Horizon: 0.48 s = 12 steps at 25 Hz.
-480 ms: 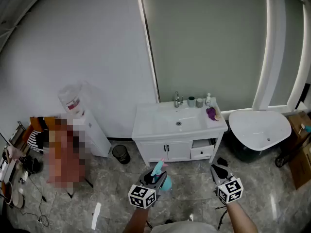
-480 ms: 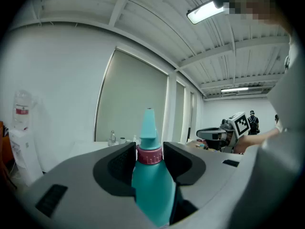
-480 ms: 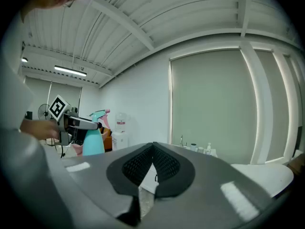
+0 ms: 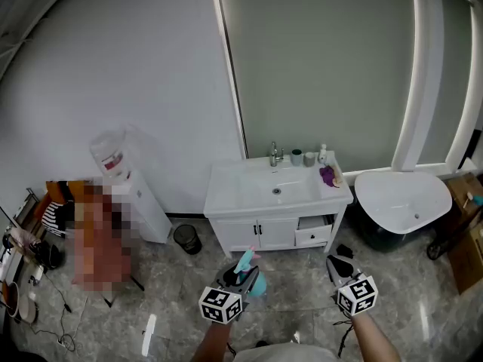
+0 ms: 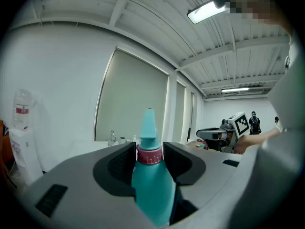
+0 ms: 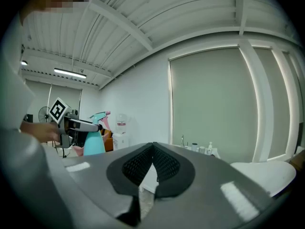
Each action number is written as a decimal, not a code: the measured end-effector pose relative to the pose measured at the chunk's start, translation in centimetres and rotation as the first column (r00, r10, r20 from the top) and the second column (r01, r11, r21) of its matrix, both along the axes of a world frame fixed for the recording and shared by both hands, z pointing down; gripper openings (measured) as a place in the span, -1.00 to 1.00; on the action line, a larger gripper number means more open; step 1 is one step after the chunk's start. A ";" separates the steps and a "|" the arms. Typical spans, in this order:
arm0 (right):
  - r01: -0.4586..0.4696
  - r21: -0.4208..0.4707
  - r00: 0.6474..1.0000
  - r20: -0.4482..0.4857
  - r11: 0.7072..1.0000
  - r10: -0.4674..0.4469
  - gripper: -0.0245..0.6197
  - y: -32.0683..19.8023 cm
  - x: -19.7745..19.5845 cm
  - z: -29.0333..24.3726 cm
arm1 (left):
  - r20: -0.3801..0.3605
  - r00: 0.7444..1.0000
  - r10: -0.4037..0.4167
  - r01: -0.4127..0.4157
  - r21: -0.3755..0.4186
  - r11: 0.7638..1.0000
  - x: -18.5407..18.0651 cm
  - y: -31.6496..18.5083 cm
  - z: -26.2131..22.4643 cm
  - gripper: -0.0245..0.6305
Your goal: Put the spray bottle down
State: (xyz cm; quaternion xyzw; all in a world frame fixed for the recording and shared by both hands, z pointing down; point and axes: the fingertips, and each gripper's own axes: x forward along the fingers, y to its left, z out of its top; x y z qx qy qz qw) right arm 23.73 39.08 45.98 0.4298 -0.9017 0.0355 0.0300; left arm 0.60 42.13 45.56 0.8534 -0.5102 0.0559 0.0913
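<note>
A teal spray bottle with a pink collar and pink trigger stands upright between the jaws of my left gripper, which is shut on it just below the collar. In the head view the same bottle hangs over the floor in front of the white vanity, held by the left gripper. My right gripper is beside it to the right, shut with its pads touching and nothing between them. From the right gripper view the spray bottle shows at the left.
The vanity top carries a faucet, cups and a small bottle; one drawer stands ajar. A white tub is at the right, a small black bin and a water dispenser at the left. A person sits at far left.
</note>
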 end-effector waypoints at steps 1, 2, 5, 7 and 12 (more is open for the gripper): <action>-0.001 -0.002 1.000 0.005 1.000 0.001 -0.89 0.0 0.1 0.1 | 0.000 1.000 0.000 0.000 -0.001 1.000 0.1 0.0 0.1 -0.37; -0.004 -0.005 1.000 0.007 1.000 0.004 -0.89 -0.1 0.1 0.2 | -0.001 1.000 0.001 -0.001 -0.001 1.000 0.1 0.0 0.2 -0.37; -0.023 -0.018 1.000 0.010 1.000 0.023 -0.89 -0.2 0.0 0.6 | -0.002 1.000 0.007 -0.007 -0.004 1.000 -0.2 0.0 0.4 -0.37; -0.034 -0.028 0.999 0.011 0.999 0.035 -0.89 -0.4 -0.2 0.7 | -0.003 1.000 0.011 -0.011 -0.007 1.000 -0.6 -0.2 0.4 -0.37; -0.056 -0.055 0.998 0.004 0.997 0.056 -0.89 -0.8 -1.3 1.7 | -0.008 1.000 0.018 -0.018 -0.010 1.000 -2.0 -0.6 0.9 -0.37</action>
